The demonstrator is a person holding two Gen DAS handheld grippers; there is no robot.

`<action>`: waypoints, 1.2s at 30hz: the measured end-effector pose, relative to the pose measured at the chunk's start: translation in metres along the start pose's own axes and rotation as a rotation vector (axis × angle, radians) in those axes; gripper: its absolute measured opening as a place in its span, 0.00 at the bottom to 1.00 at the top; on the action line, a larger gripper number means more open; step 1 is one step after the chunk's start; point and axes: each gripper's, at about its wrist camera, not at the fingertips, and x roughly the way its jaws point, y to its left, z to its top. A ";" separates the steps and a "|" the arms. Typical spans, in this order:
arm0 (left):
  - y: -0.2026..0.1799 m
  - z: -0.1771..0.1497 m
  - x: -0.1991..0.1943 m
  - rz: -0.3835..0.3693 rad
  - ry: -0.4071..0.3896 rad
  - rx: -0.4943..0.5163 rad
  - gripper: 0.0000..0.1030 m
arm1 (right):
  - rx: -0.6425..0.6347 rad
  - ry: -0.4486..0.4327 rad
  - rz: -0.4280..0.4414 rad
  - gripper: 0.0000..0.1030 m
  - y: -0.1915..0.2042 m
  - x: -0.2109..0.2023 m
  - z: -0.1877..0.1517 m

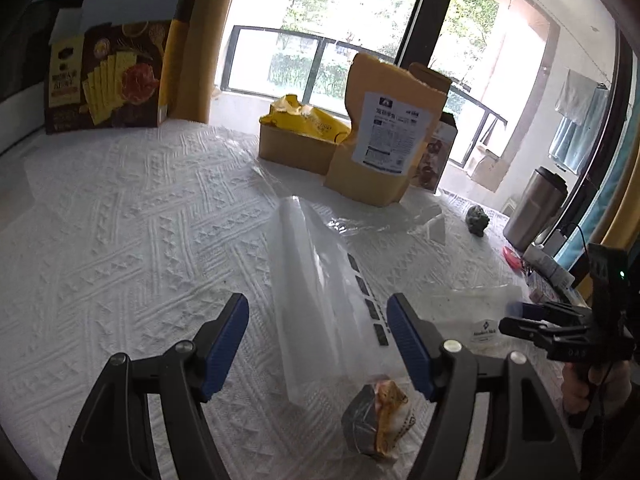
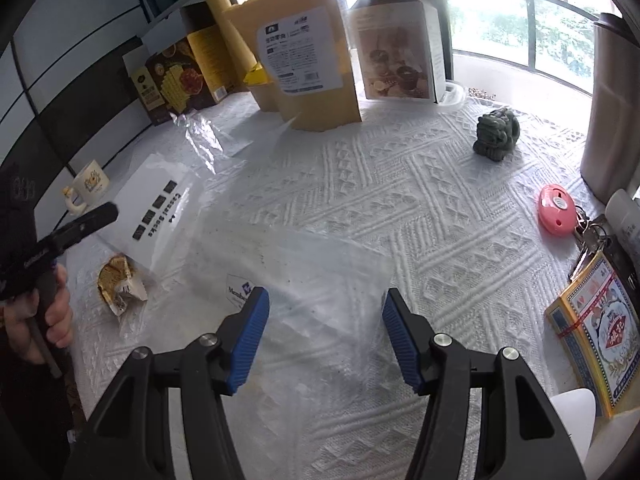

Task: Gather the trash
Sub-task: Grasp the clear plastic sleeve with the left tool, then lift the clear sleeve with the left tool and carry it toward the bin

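Note:
A long clear plastic sock bag (image 1: pixel 316 292) with black squares lies on the white textured cloth (image 1: pixel 140 220), between the fingers of my open left gripper (image 1: pixel 318 308), which do not touch it. A crumpled gold and grey wrapper (image 1: pixel 378 420) sits just below that bag's near end. To the right, my right gripper (image 1: pixel 514 318) hovers over a flat clear zip bag (image 1: pixel 480 308). In the right wrist view my right gripper (image 2: pixel 326 300) stands open above that zip bag (image 2: pixel 312 264). Its pads are clear of the plastic. Left of it are the sock bag (image 2: pixel 160 208) and wrapper (image 2: pixel 118 284).
At the back stand a cracker box (image 1: pixel 108 80), a brown labelled pouch (image 1: pixel 384 136), a cardboard box (image 1: pixel 296 152) and a white picture box (image 2: pixel 396 56). On the right are a green figurine (image 2: pixel 496 132), a pink tag with keys (image 2: pixel 554 208), a card pack (image 2: pixel 596 328) and a steel tumbler (image 1: pixel 536 208). A mug (image 2: pixel 90 184) is far left.

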 end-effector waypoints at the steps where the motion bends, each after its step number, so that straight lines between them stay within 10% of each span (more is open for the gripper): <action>1: 0.001 -0.001 0.003 0.002 0.007 -0.008 0.70 | -0.017 0.003 -0.006 0.47 0.003 0.000 -0.002; 3: 0.001 -0.003 0.006 -0.008 0.013 -0.012 0.68 | -0.032 0.003 0.003 0.33 0.006 -0.002 -0.004; 6: -0.003 -0.006 0.006 -0.008 0.023 -0.005 0.40 | -0.046 -0.016 0.008 0.14 0.008 -0.009 -0.007; 12: -0.019 -0.009 -0.006 -0.004 0.002 0.030 0.06 | -0.058 -0.064 0.016 0.02 0.017 -0.027 -0.016; 36: -0.080 0.006 -0.135 -0.036 -0.228 0.143 0.01 | -0.119 -0.360 -0.166 0.00 0.066 -0.195 -0.044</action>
